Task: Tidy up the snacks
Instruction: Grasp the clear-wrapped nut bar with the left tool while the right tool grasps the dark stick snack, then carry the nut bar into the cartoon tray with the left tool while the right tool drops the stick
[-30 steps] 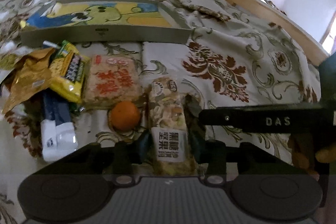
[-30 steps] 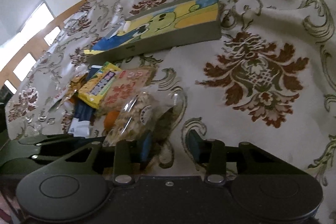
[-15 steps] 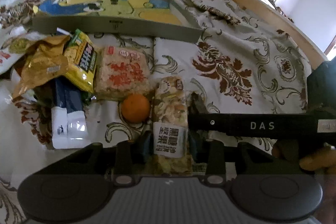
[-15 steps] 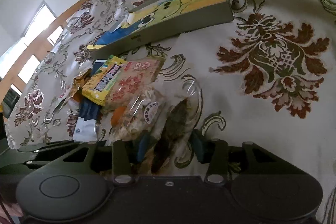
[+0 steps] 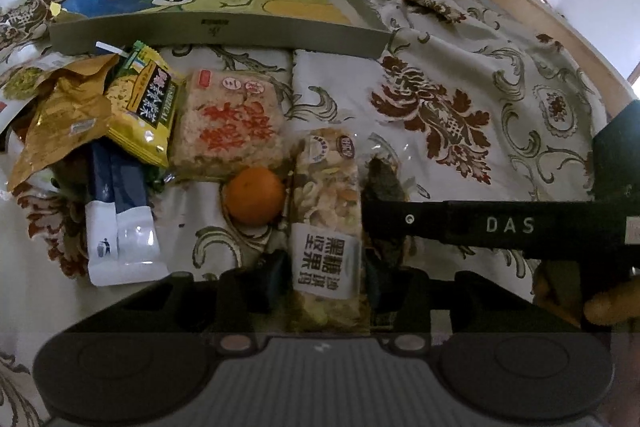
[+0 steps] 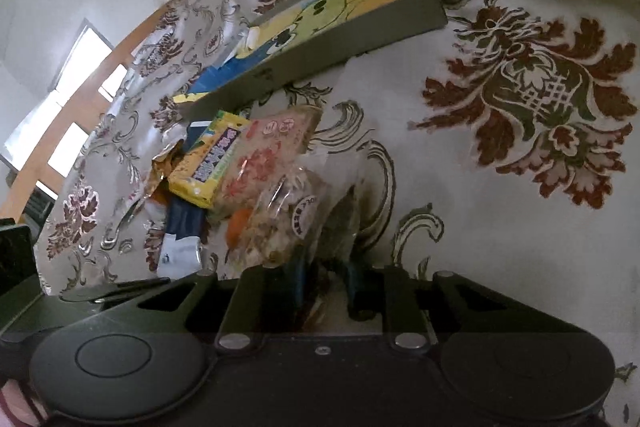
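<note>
Left wrist view: all positions below are given relative to the nut bar (image 5: pixel 326 227), the clear-wrapped bar with a white label that lies on the patterned bedspread (image 5: pixel 500 147).

Far left of the nut bar: a gold pouch (image 5: pixel 56 123) and a yellow packet (image 5: pixel 142 107), with a blue-and-white sachet pair (image 5: pixel 120 219) below them. Nearer on the left: a rice cracker pack (image 5: pixel 228 127), and an orange (image 5: pixel 254 195) just beside the bar's left edge. Beyond all of these stands the shallow cartoon-printed box (image 5: pixel 220 31).

The left gripper (image 5: pixel 324 271) is clamped on the nut bar, one finger on each long side of the labelled end.

Immediately right of the nut bar lies a dark seaweed-like snack in a clear wrapper (image 5: pixel 384 183). The right gripper (image 6: pixel 324 279) has just been closing, with this wrapper between its fingers; the right wrist view shows the pads set narrowly on the wrapper's near end. The grip appears made, though the crinkled film hides the exact contact.

Recommended procedure (judgement):
1. Confirm that each grip is on the packet body, not on loose film alone.
2. Lift both packets straight up, clear of the orange, which may roll.
3. Carry them over the box wall and set them flat, side by side.
4. Avoid squeezing harder; both snacks are likely brittle.
</note>
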### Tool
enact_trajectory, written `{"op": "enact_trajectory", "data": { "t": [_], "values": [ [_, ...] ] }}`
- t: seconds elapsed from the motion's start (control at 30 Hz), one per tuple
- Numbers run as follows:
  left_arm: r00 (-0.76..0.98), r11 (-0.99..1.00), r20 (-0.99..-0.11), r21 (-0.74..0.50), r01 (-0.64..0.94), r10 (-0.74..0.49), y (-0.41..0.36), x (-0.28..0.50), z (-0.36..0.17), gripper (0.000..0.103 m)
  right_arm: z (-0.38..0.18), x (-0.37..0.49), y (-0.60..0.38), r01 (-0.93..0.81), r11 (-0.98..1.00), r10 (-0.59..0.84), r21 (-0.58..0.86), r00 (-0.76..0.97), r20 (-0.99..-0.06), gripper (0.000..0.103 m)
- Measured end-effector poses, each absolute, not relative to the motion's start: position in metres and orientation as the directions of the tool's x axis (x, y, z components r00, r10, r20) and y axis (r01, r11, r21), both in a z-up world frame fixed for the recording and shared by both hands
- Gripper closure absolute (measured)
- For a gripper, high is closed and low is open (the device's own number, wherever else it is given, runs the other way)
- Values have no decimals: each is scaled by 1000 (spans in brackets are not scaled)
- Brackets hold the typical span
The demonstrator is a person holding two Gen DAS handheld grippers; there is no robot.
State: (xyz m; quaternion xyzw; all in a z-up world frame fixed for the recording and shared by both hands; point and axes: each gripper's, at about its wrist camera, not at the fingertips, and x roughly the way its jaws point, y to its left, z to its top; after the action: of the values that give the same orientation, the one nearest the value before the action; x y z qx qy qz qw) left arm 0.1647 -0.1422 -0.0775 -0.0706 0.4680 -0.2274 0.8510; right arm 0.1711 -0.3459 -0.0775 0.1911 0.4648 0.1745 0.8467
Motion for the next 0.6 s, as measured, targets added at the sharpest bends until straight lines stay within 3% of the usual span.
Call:
{"op": "enact_trajectory", "data": {
  "t": [0.1,0.33,0.6],
  "values": [
    [457,887,-763,-347,305,-456,-142,165,-76,62,-81,169,-347,-91,852,484,516,516,-707,85],
    [454,889,-764,-378,260,-458,-134,159,-66,63,-65,158,-342,-108,877,440,467,569,-695,87],
    [424,859,-751,-478,181,-507,-117,154,-56,63,-48,148,-369,-62,857,432,511,629,-647,89]
  ]
}}
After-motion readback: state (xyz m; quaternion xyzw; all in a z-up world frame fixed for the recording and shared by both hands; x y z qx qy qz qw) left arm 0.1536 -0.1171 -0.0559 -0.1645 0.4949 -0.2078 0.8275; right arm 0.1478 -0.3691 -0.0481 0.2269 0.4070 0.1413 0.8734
